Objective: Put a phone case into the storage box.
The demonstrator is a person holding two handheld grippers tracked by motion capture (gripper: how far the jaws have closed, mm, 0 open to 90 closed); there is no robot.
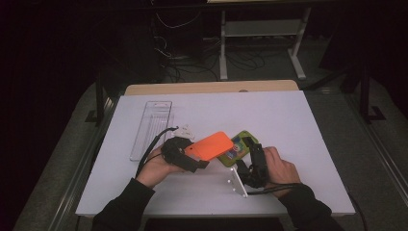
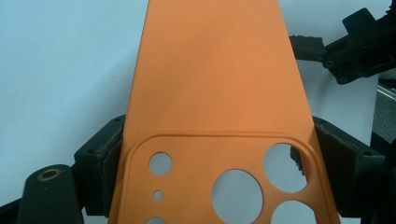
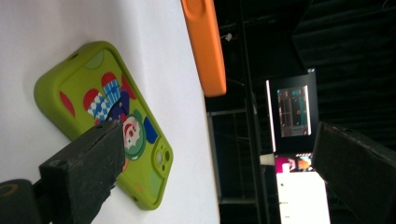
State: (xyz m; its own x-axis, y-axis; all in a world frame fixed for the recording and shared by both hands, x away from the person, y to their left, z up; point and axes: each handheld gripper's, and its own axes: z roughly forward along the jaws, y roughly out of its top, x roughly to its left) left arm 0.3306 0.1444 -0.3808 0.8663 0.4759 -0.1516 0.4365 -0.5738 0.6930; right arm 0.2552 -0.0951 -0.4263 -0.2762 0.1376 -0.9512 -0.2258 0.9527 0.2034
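An orange phone case (image 1: 211, 145) with round camera holes is held above the white table (image 1: 288, 115). My left gripper (image 1: 194, 155) is shut on its camera end. In the left gripper view both pads press the side edges of the orange case (image 2: 215, 84), held in my left gripper (image 2: 224, 175). A green phone case (image 1: 236, 148) with a colourful cartoon print lies flat on the table, just right of the orange one. My right gripper (image 1: 251, 147) is tipped on its side beside it. In the right gripper view the right gripper (image 3: 219, 177) stands open, one jaw in front of the green case (image 3: 98, 93), nothing between them.
A clear plastic tray (image 1: 151, 129) lies on the table's left part, behind my left hand. The orange case (image 3: 205, 46) hangs above the table in the right gripper view. My right gripper (image 2: 359, 42) is at the upper right of the left gripper view. Desks and cables stand beyond the far edge.
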